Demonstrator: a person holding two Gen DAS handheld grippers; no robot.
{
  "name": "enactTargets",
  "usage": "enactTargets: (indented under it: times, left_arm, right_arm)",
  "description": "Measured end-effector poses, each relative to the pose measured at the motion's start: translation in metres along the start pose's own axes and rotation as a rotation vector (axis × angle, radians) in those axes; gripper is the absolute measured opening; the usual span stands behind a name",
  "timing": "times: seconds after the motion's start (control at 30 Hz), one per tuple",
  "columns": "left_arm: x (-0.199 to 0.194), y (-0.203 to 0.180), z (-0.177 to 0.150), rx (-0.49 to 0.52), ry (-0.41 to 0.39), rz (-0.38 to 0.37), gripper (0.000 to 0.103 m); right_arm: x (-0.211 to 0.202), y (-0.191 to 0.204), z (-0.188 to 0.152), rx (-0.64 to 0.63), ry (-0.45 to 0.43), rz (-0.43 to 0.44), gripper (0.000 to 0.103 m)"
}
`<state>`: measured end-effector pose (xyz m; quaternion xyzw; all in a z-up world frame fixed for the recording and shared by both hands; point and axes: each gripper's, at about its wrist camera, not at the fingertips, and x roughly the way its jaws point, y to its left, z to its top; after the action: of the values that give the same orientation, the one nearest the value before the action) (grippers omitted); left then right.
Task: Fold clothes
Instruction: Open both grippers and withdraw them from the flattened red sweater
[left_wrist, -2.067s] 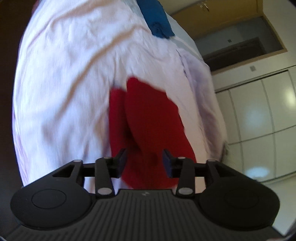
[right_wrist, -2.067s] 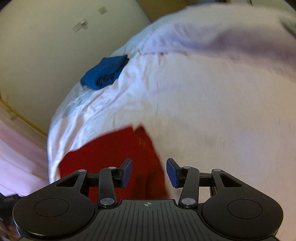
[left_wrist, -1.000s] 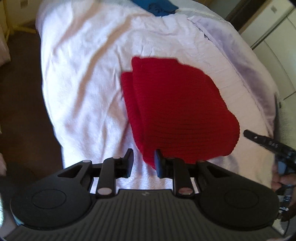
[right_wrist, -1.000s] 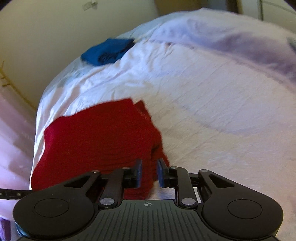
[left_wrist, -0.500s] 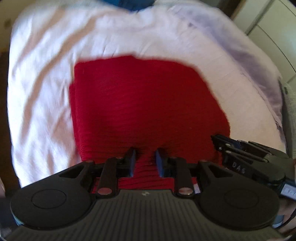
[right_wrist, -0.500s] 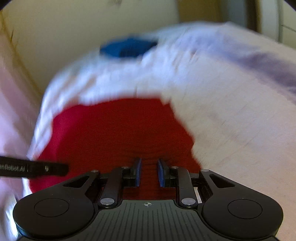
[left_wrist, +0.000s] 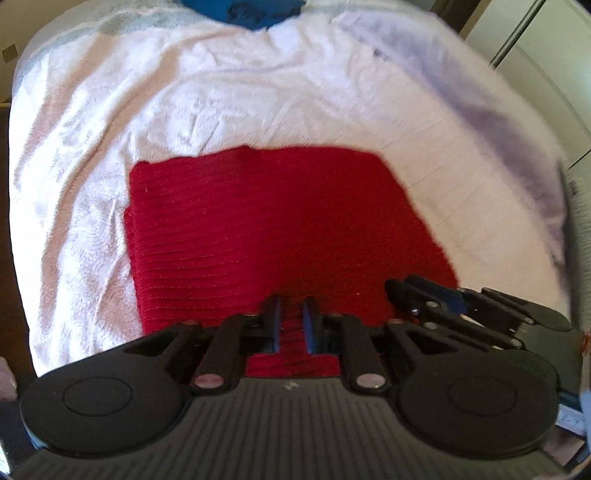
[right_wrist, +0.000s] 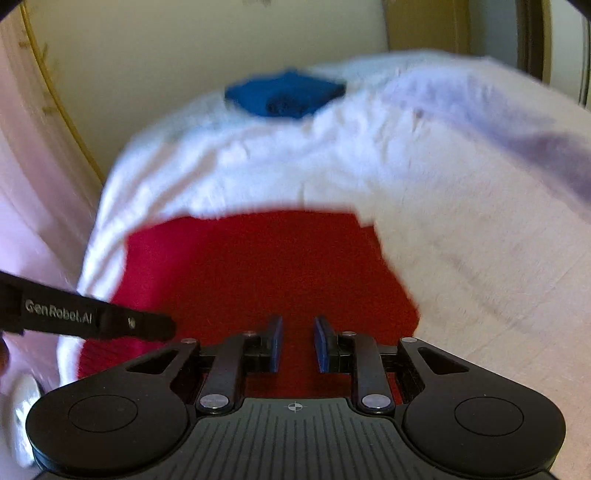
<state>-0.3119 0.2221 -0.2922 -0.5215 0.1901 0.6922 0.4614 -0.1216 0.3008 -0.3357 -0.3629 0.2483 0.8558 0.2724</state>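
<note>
A folded red knit garment (left_wrist: 273, 225) lies flat on the white-sheeted bed (left_wrist: 184, 103); it also shows in the right wrist view (right_wrist: 258, 273). My left gripper (left_wrist: 291, 325) sits at the garment's near edge, jaws close together with red fabric between them. My right gripper (right_wrist: 298, 343) is at the same near edge, further right, jaws slightly apart with red fabric between them. The right gripper shows in the left wrist view (left_wrist: 443, 306), and the left gripper's finger (right_wrist: 110, 325) shows in the right wrist view.
A folded blue garment (left_wrist: 243, 11) lies at the far end of the bed, also seen in the right wrist view (right_wrist: 284, 94). A cream wall (right_wrist: 184, 55) stands behind it. White cupboard doors (left_wrist: 546, 55) are at the right.
Both grippers closed from open onto the red garment's near edge. The garment now lies squarer and flatter, and both grippers have swung round to face the blue garment.
</note>
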Motion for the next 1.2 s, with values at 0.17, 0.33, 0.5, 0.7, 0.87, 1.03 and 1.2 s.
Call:
enactTargets:
  times: [0.17,0.33,0.5,0.7,0.87,1.03,1.2]
  left_arm:
    - [0.007,0.001,0.004,-0.006,-0.005,0.028,0.012]
    - [0.008,-0.003,0.006,-0.003,-0.001,0.052,0.012]
    - [0.011,-0.009,0.004,0.012,-0.018,0.072,0.012]
    - [0.017,-0.008,-0.002,0.027,-0.046,0.079,0.012]
    - [-0.001,0.002,-0.001,-0.026,-0.049,0.026,0.011]
    - [-0.032,0.01,-0.01,-0.017,0.011,0.173,0.025]
    - [-0.044,0.015,-0.03,-0.043,0.092,0.24,0.03]
  right_arm:
    - [0.016,-0.005,0.0,0.018,0.037,0.003,0.022]
    - [0.02,-0.005,0.003,0.012,0.048,0.005,0.022]
    - [0.021,-0.005,0.002,0.009,0.05,0.005,0.022]
    - [0.025,-0.003,0.0,-0.017,0.047,-0.002,0.022]
    - [0.016,-0.005,0.005,0.011,0.039,0.005,0.022]
    - [-0.03,-0.009,0.001,0.133,0.01,-0.055,0.055]
    - [-0.056,-0.002,-0.017,0.192,0.128,-0.117,0.057]
